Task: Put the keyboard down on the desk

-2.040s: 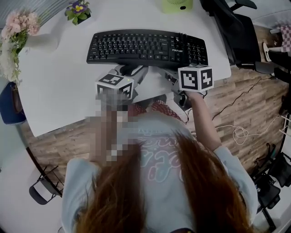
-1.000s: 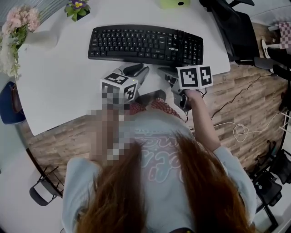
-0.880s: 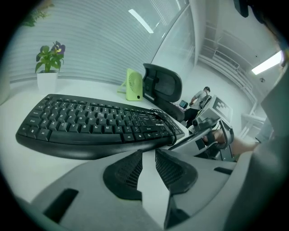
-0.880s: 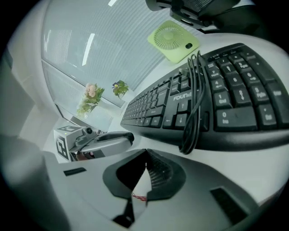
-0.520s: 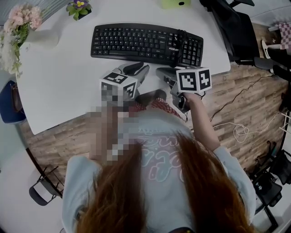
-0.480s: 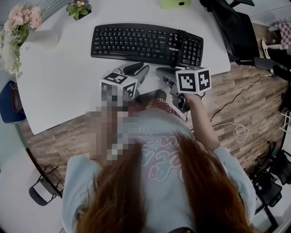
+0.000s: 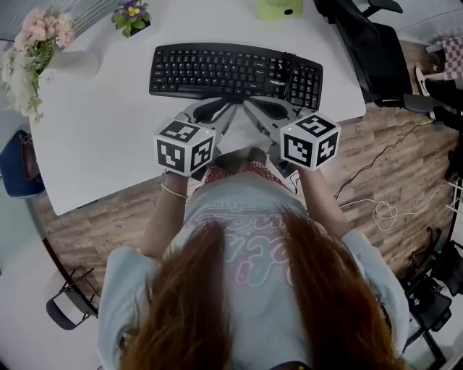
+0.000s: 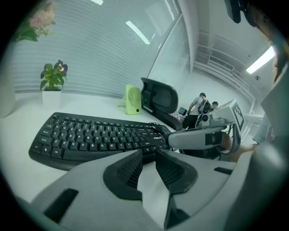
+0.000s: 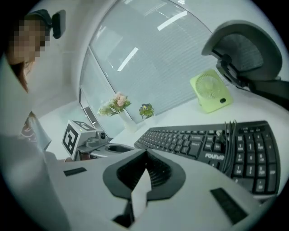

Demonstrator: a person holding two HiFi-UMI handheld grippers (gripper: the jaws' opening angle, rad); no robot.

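Black full-size keyboard (image 7: 235, 72) lies flat on the white desk (image 7: 108, 130), across its far middle part, with a dark cable (image 7: 289, 72) wound round its right end. In the head view the left gripper (image 7: 217, 110) and the right gripper (image 7: 257, 108) sit side by side just before the keyboard's near edge, their tips angled towards each other and neither one holding it. A lime-green desk fan (image 7: 278, 7) stands beyond the keyboard, a small potted plant with purple flowers (image 7: 130, 16) is at the far left, a bunch of pink flowers (image 7: 32, 43) is at the left edge, and a black office chair (image 7: 372, 50) stands off the desk's right side. In the left gripper view the left gripper (image 8: 149, 152) has its jaws a little apart with nothing between them; the keyboard (image 8: 99, 135) rests on the desk ahead. In the right gripper view the right gripper (image 9: 145, 152) has its jaws pressed together at the tips, empty, and the keyboard (image 9: 212, 144) lies ahead and to the right, clear of them.
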